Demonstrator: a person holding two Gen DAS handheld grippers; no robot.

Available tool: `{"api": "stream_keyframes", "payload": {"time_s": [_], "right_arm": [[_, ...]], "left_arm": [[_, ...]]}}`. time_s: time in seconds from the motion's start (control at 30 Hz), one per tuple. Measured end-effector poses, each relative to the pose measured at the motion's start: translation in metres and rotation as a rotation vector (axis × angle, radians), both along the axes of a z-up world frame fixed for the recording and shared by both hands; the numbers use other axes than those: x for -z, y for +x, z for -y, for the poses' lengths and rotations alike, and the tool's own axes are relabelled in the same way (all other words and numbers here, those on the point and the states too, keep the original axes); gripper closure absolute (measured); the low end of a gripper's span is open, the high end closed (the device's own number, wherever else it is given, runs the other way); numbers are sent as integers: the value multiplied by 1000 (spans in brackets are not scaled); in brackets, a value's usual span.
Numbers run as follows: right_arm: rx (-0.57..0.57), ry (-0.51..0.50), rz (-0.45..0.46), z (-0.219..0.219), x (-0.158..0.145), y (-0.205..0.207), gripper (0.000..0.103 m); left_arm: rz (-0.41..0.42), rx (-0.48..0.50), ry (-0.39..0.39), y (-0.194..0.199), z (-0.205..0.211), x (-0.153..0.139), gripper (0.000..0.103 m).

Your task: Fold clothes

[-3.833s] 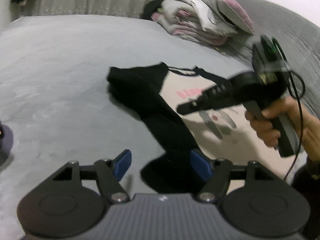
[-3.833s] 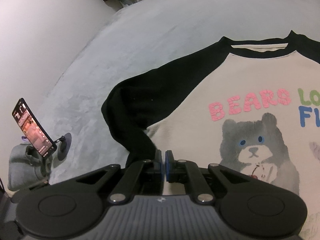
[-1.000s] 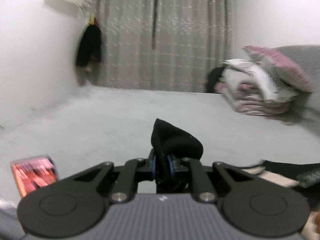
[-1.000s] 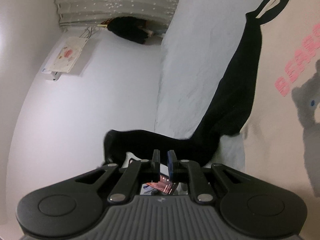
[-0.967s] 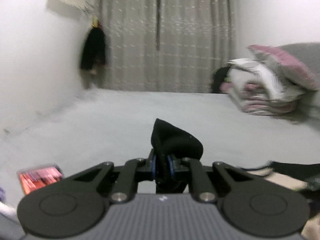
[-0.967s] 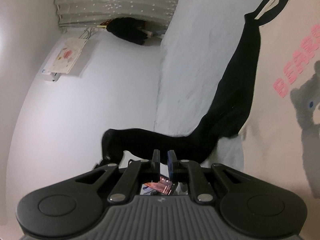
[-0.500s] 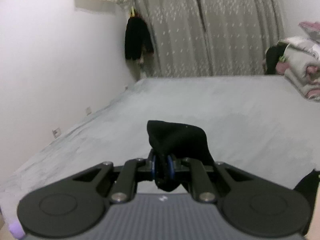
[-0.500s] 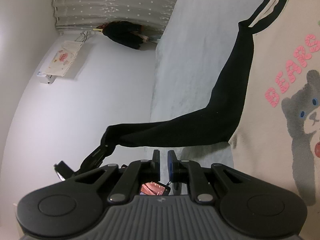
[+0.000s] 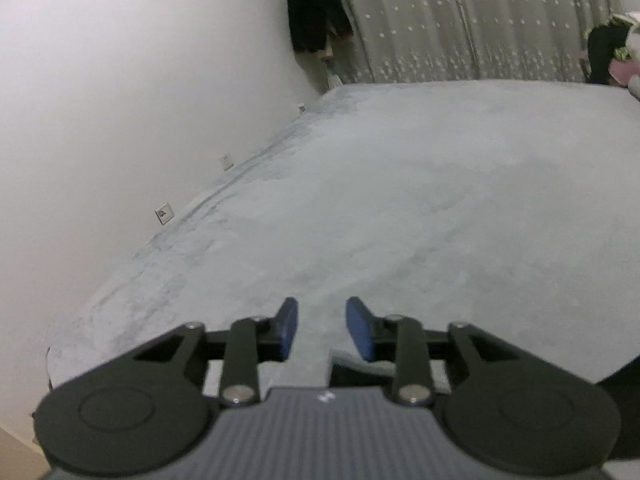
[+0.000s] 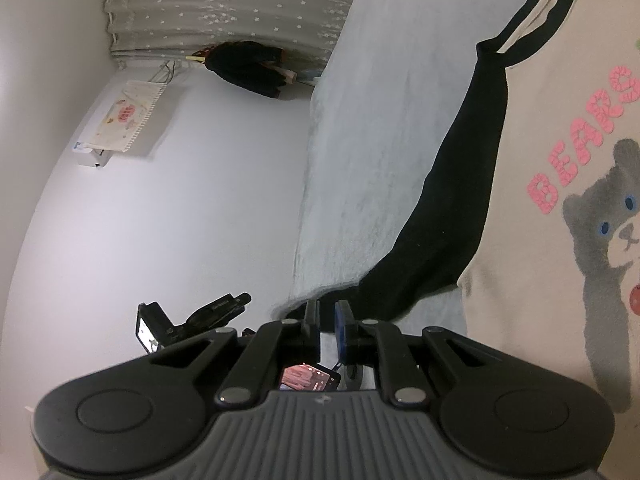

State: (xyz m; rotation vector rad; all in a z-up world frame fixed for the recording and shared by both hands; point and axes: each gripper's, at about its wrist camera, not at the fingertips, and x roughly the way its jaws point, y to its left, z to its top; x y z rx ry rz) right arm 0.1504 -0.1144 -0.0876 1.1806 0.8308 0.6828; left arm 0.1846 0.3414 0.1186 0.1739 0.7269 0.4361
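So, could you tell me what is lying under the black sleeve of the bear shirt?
The black sleeve lies stretched over the grey bed cover. Its cuff end is hidden behind the right gripper, so what is underneath there cannot be seen.

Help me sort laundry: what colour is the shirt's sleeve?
Black sleeve, on a cream shirt; clearest in the right wrist view.

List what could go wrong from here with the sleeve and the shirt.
1. The black sleeve runs to the bed's edge; its cuff may slide off.
2. The left tongs are open and empty, so the sleeve lies loose and could bunch.
3. The right tongs, almost shut, sit by the cuff and might drag the bear shirt askew.
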Motion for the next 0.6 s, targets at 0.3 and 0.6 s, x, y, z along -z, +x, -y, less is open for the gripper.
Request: {"api": "stream_keyframes", "payload": {"time_s": [0.3,0.6], "right_arm": [[-6,-2,-8,-1,2,1,90],[-9,-4,-9,-1,1,2,89]], "left_arm": [[42,42,-18,-12,6,-22,60],[84,138,-38,-29,54,-32,52]]}}
